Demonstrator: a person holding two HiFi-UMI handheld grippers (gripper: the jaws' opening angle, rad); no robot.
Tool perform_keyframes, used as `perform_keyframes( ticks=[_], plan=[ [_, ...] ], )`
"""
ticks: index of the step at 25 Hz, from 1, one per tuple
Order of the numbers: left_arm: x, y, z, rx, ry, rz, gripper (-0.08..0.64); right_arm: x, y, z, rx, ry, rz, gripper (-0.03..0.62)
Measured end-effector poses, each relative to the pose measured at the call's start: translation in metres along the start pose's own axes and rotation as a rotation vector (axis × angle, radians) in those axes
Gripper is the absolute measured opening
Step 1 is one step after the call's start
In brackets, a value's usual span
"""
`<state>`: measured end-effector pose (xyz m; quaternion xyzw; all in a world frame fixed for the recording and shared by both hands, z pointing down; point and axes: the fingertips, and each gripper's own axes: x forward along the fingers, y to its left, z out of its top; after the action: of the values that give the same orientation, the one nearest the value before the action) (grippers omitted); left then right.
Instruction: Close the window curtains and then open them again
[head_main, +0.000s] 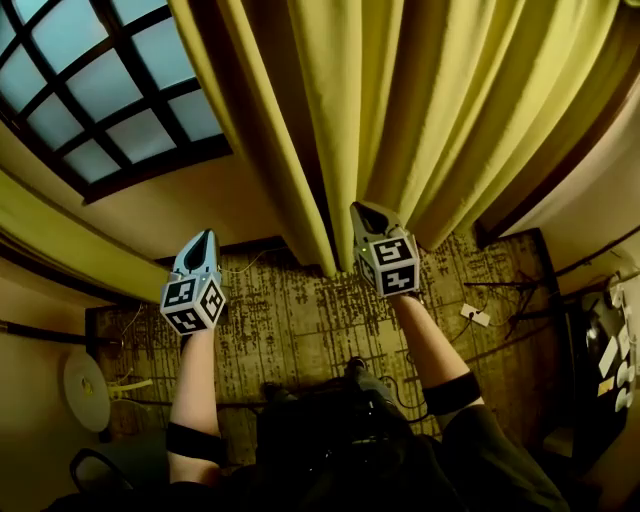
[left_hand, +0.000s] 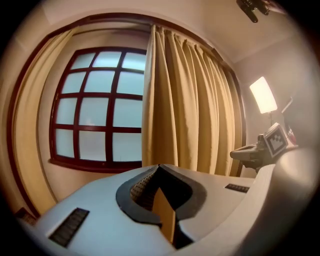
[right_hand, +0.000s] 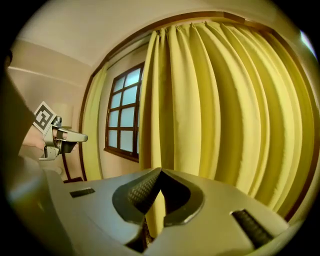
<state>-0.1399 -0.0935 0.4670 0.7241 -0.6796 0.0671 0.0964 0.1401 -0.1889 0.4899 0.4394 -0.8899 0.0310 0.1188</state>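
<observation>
While left tongs (left_hand: 159, 166) are closed and empty, right tongs (right_hand: 161, 170) are too.

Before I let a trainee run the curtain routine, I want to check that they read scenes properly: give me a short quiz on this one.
1. True or false: the big pleated yellow fabric curtain covers the whole dark-framed gridded glass window.
2. Fill in: the fingers of the left gripper and the right gripper are both ___.
3. What grips the curtain? A left gripper; B right gripper; C neither.
Key: 1 false; 2 shut; 3 C.
</observation>
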Motion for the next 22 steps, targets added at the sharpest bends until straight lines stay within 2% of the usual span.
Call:
perform_keyframes(
  ticks=[5,9,14,22],
  plan=[
    [-0.018,0.015,-0.031,-0.009,0.023,-0.045,0.0,-0.018,0.032,-0.053,0.094,0.097,-0.04,0.0],
    [-0.042,0.033,-0.053,-0.011,0.034,-0.042,0.0,-0.03,0.061,-0.083,0.162,0.139,-0.052,0.0],
    [-0.073,0.052,-0.073,-0.032,0.041,-0.018,0.0,-0.041,0.088,-0.096,0.15,0.165,-0.048,0.0],
    [-0.104,0.073,-0.085,-0.051,0.04,0.016,0.0,-0.038,0.119,-0.097,0.136,0.169,-0.002,0.0]
  ],
)
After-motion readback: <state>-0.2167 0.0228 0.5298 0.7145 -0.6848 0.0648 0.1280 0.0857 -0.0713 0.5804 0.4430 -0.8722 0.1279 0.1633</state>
